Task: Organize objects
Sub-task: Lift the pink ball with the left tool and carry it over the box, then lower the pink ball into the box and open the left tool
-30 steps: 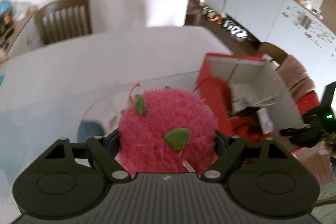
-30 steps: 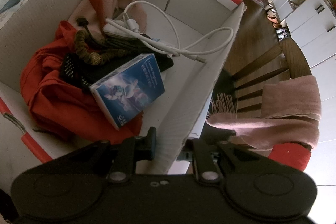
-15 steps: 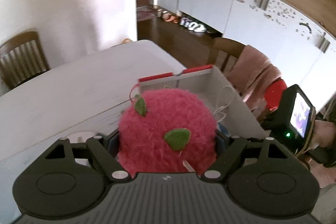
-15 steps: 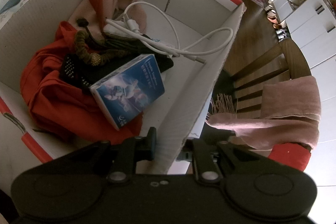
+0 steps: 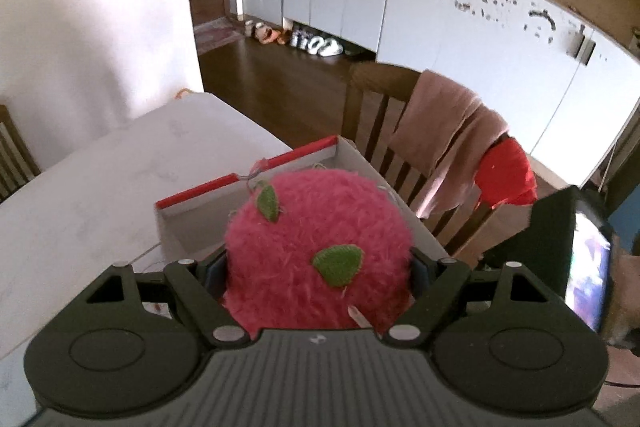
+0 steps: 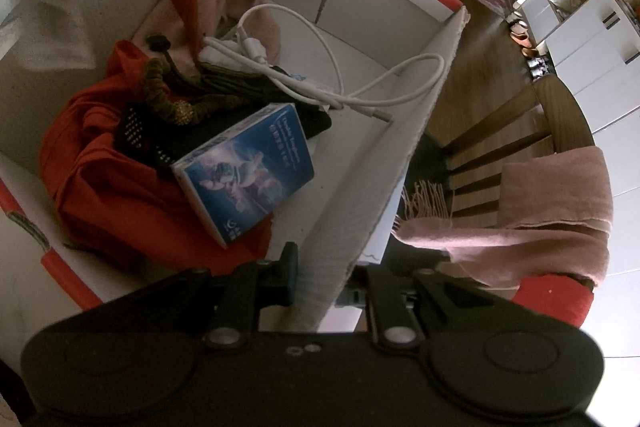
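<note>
The step in hand is the carry of a plush toy (image 5: 316, 259) to the cardboard box (image 6: 384, 163) for stowing. The left gripper (image 5: 318, 267) has its jaws set wide and clamped on the toy's two sides. The toy is pink, fuzzy and near round, so no long axis can be told; its two green felt leaves face up toward the camera. In the left wrist view the toy sits above the near part of the box, hiding most of the interior. In the right wrist view a blurred red-pink mass at the far-left corner of the box appears to be the same toy.

The right gripper (image 6: 320, 279) has its jaws nearly together, clamped on the right-hand wall of the box, steadying it on the white surface (image 5: 92, 195).

The box already holds a red cloth (image 6: 100, 183), a blue carton (image 6: 244, 171) and a white cable (image 6: 336, 83). The next move calls for lowering the toy into the box and parting the jaws.
</note>
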